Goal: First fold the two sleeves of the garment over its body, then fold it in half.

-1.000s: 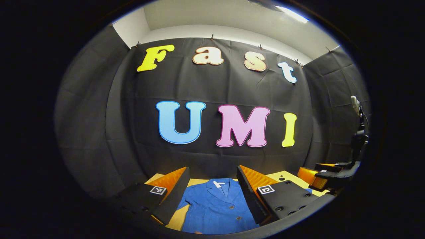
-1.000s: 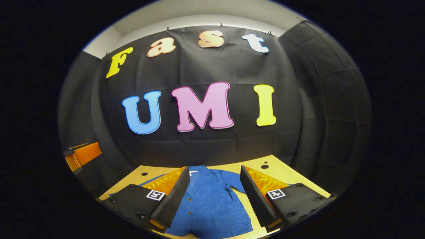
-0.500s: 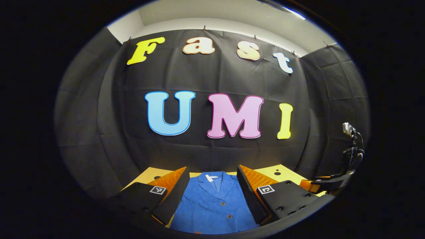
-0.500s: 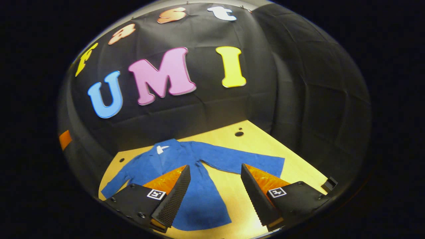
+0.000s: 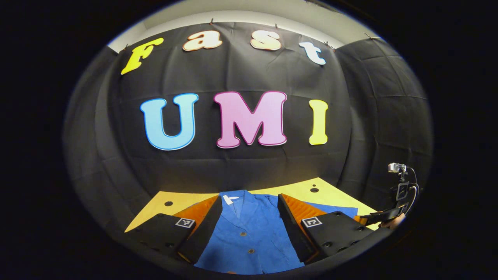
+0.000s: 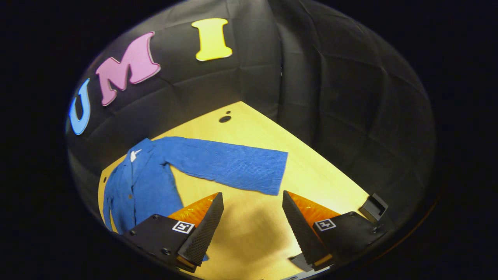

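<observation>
My left tongs (image 5: 246,229) hang w/ jaws apart, nothing between them, over the shirt (image 5: 249,237): its collar and button front lie straight ahead of them, body flat on the desk (image 5: 155,206). My right tongs (image 6: 252,223) are also apart and empty, above bare desk (image 6: 319,171); the right sleeve (image 6: 229,165) lies stretched out flat just ahead of the tips, cuff end nearest, the shirt's body (image 6: 136,190) off to the left past my left finger. In the left gripper view the right tongs (image 5: 383,217) sit far off at the right edge, w/ a bit of the hand holding them. Neither sleeve is folded as far as I can tell, so I judge we're at step one, approach to the first sleeve. Next, prob: drop the right tongs fwd onto the cuff, pinch one layer only, lift and carry it left across the body w/o dragging the shirt. Left tongs could pin the body meanwhile. The left sleeve is mostly hidden behind my fingers.
</observation>
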`<action>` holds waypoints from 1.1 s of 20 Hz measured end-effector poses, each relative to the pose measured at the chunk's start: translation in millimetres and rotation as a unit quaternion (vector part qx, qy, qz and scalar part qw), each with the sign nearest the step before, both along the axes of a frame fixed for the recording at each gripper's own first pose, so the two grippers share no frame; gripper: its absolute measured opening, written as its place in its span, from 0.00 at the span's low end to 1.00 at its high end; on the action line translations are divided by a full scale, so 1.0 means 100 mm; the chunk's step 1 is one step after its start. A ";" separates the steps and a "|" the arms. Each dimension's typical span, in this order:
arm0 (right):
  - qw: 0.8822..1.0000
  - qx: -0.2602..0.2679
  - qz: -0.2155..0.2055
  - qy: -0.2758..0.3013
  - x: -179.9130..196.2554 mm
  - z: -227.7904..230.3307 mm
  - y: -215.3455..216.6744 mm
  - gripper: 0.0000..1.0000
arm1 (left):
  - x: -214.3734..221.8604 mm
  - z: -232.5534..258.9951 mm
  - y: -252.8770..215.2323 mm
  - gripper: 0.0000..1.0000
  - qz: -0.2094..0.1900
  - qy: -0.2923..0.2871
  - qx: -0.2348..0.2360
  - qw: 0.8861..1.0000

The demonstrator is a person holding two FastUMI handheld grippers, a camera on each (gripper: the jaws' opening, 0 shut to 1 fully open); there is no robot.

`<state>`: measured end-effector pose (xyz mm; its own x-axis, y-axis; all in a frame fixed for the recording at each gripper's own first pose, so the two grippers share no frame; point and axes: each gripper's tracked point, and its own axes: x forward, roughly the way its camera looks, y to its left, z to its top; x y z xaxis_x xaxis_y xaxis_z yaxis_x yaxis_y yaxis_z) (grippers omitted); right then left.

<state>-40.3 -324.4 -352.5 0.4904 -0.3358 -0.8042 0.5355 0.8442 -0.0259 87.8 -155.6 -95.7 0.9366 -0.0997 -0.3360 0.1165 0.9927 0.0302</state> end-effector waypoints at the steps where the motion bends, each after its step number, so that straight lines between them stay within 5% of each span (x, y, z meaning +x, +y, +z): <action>1: 1.000 0.006 -0.008 0.006 0.02 -0.08 -0.11 0.96 | 0.02 -0.02 -0.06 0.82 -0.001 0.006 0.001 1.000; 8: 0.993 0.074 -0.067 0.066 0.09 -0.66 -0.42 0.98 | 0.03 -0.22 -0.15 0.82 0.022 0.046 0.024 0.998; 12: 0.990 0.087 -0.064 0.096 0.14 -0.81 -0.41 0.98 | 0.02 -0.25 -0.14 0.82 0.039 0.053 0.031 0.997; 13: 0.987 0.096 -0.063 0.116 0.13 -0.83 -0.38 0.91 | 0.01 -0.25 -0.14 0.82 0.041 0.054 0.031 0.997; 16: 0.979 0.092 -0.055 0.175 0.08 -0.85 -0.43 0.96 | -0.02 -0.24 -0.08 0.82 0.057 0.057 0.030 0.996; 17: 0.976 0.076 -0.051 0.199 0.03 -0.85 -0.49 0.91 | -0.03 -0.23 -0.08 0.82 0.060 0.058 0.025 0.996; 19: 0.972 0.066 -0.045 0.222 0.03 -0.86 -0.49 0.51 | -0.04 -0.20 -0.04 0.82 0.067 0.054 0.018 0.996; 20: 0.971 0.069 -0.054 0.224 0.05 -0.88 -0.48 0.59 | -0.05 -0.18 -0.01 0.82 0.070 0.052 0.016 0.996; 22: 0.970 0.070 -0.080 0.220 0.11 -0.88 -0.48 0.45 | -0.08 -0.17 0.06 0.82 0.076 0.048 0.010 0.996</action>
<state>-29.5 -372.3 -440.8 0.0392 -0.2509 -0.9672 0.6228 0.7631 -0.1727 79.8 -149.2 -112.7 0.9034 0.0485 -0.4260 -0.0322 0.9984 0.0454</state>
